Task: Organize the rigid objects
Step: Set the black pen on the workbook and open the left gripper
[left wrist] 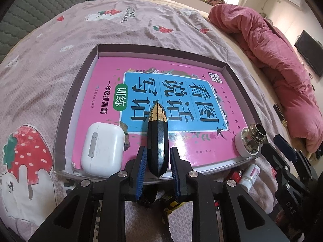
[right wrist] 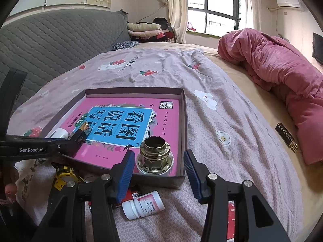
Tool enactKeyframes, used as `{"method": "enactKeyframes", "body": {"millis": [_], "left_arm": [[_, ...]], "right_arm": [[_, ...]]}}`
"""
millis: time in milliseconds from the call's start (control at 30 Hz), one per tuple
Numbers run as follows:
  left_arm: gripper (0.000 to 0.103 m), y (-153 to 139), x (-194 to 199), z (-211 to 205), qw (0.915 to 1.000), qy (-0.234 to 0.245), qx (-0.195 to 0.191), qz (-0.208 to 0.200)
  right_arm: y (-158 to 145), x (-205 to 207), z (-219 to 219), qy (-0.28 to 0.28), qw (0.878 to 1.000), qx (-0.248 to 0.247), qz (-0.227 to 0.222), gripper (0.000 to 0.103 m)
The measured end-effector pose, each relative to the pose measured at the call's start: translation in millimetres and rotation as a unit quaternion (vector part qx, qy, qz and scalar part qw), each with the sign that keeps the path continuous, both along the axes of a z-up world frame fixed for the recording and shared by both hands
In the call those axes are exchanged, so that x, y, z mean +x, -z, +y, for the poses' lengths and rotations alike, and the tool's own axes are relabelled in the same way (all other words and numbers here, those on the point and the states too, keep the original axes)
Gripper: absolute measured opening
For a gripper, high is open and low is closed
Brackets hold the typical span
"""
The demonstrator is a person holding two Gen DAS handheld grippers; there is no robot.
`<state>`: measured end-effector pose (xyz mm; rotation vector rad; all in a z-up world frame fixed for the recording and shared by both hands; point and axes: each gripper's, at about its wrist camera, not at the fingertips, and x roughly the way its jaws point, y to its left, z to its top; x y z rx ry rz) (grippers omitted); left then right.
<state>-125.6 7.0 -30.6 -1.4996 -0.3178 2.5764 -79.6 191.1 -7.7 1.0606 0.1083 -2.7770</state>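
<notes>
Left tongs (left wrist: 157,161) are clamped on a black, gold-tipped faceted case (left wrist: 157,139), its tip lying over the pink book (left wrist: 105,92) inside the shallow box (left wrist: 68,109) on the bed. Just left of them sits a white earbud case (left wrist: 102,146). Right tongs (right wrist: 159,173) stand apart around nothing, a glass bottle (right wrist: 155,157) just ahead between the pads, a white pill bottle (right wrist: 142,204) below them.
</notes>
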Motion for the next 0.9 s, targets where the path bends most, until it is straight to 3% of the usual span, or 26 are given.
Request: {"method": "enactKeyframes", "body": {"millis": [200,333,633,900], "left_arm": [[0.026,-2,1,-1,1.0,-0.002,0.005,-0.001],[0.038,-3,2,-2,0.9999,-0.002,0.012,0.0],[0.049,-9,8,-9,0.9996,-0.01,0.025,0.009],[0.051,-17,13,-8,0.9996,-0.007,0.023,0.016]], "right_arm": [[-2,1,0,0.002,1.0,-0.002,0.003,0.05],[-3,3,0,0.004,1.0,-0.002,0.002,0.05],[-7,7,-1,0.003,1.0,-0.001,0.006,0.05],[-10,11,-1,0.006,1.0,-0.004,0.009,0.051]]}}
